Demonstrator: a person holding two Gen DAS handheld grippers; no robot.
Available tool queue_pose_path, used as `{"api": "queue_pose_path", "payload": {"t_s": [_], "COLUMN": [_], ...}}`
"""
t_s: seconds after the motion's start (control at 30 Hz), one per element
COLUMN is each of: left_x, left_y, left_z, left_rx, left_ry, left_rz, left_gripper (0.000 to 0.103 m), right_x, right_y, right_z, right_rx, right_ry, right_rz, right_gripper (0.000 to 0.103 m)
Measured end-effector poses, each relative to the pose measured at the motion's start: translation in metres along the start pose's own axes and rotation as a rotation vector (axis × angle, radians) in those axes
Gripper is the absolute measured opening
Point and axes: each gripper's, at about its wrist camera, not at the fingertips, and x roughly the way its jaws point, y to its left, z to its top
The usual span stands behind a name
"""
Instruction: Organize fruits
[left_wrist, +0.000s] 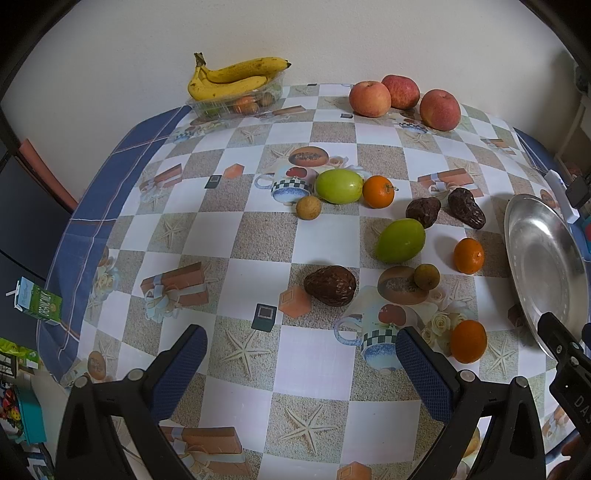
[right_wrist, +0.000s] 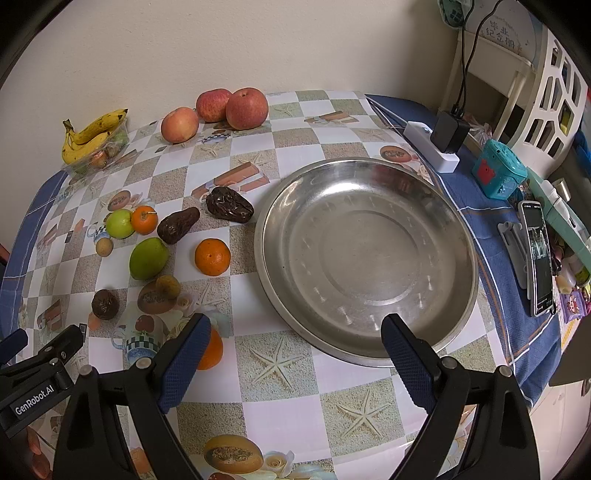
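Fruit lay scattered on the glossy checkered tablecloth (left_wrist: 325, 236): smooth oranges (right_wrist: 212, 257), wrinkled brown pods (left_wrist: 330, 285), beside a round steel dish (right_wrist: 365, 258). Left gripper (left_wrist: 301, 354) and right gripper (right_wrist: 295, 347) gaped wide, empty.

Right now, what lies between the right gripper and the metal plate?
Nothing: in the right wrist view only bare tablecloth separates the open right gripper from the metal plate, whose near rim sits just ahead.
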Motion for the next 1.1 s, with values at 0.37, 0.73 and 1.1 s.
{"api": "queue_pose_path", "payload": {"t_s": [0.37, 0.73, 1.1], "left_x": [-0.0002, -0.0003, -0.0003], "left_y": [0.0002, 0.0004, 0.0018], "left_z": [-0.0001, -0.0005, -0.0007], "left_rx": [0.0, 0.0, -0.008], "left_ry": [0.001, 0.001, 0.002], "left_rz": [-0.001, 0.001, -0.002], "left_gripper": [0.103, 0.103, 0.103], "right_x": [0.0006, 0.0008, 0.003], "right_y": [-0.0002, -0.0001, 0.0007], "right_z": [-0.0004, -0.0009, -0.0014], "right_rx": [0.001, 0.001, -0.002], "right_ry": [0.002, 0.004, 0.011], "right_rz": [0.001, 0.002, 0.004], "right_gripper": [0.094, 0.094, 0.094]}}
